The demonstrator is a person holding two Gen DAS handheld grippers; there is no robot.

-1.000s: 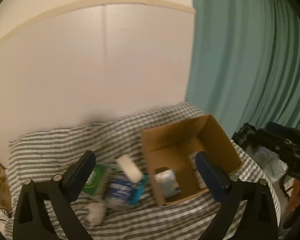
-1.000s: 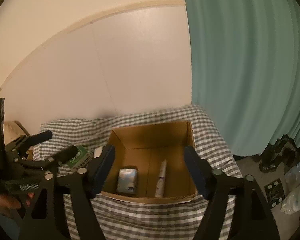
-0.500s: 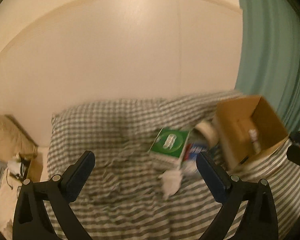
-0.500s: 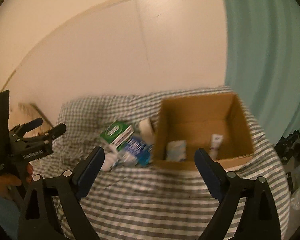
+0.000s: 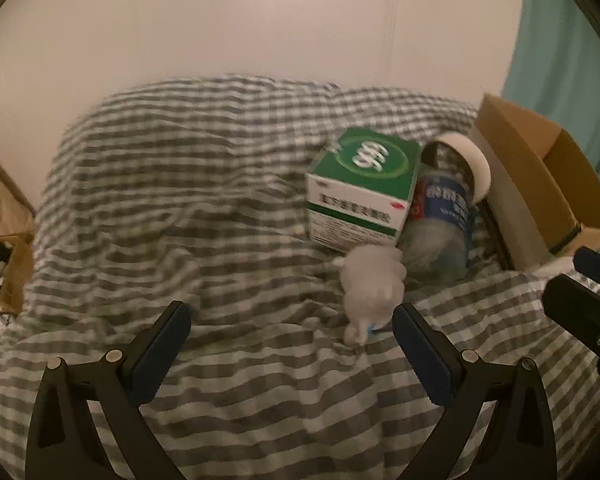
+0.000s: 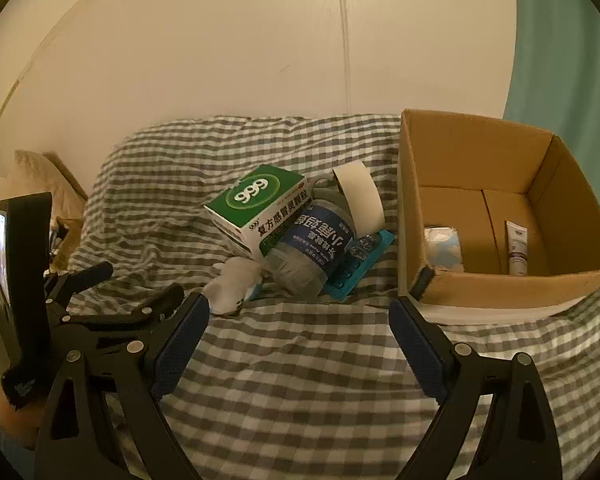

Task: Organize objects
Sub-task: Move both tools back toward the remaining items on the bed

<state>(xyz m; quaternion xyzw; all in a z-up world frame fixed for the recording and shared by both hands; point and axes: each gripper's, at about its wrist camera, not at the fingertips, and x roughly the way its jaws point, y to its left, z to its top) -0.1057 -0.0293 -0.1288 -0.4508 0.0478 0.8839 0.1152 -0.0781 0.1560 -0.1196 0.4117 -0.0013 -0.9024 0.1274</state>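
Note:
On the grey checked bedcover (image 5: 220, 208) lies a small pile: a green and white 999 box (image 5: 360, 188) (image 6: 260, 208), a clear jar with a blue label (image 5: 440, 220) (image 6: 312, 248), a white tape roll (image 5: 472, 164) (image 6: 360, 200), a teal blister pack (image 6: 360, 264) and a crumpled white wad (image 5: 374, 284) (image 6: 236, 280). My left gripper (image 5: 290, 312) hangs open over the cover, its right finger just short of the wad. My right gripper (image 6: 299, 304) is open and empty in front of the pile. The left gripper (image 6: 134, 282) also shows at the right view's left side.
An open cardboard box (image 6: 480, 284) (image 5: 532, 184) stands right of the pile, holding a white and blue packet (image 6: 444, 248) and a small tube (image 6: 516, 248). Behind is a white wall, with a teal curtain (image 6: 560, 60) at the right. A brown carton (image 5: 12, 272) sits off the bed's left edge.
Both grippers came down toward the bed and swung left, from the cardboard box to the pile. The right jaws spread wider. Nothing was picked up.

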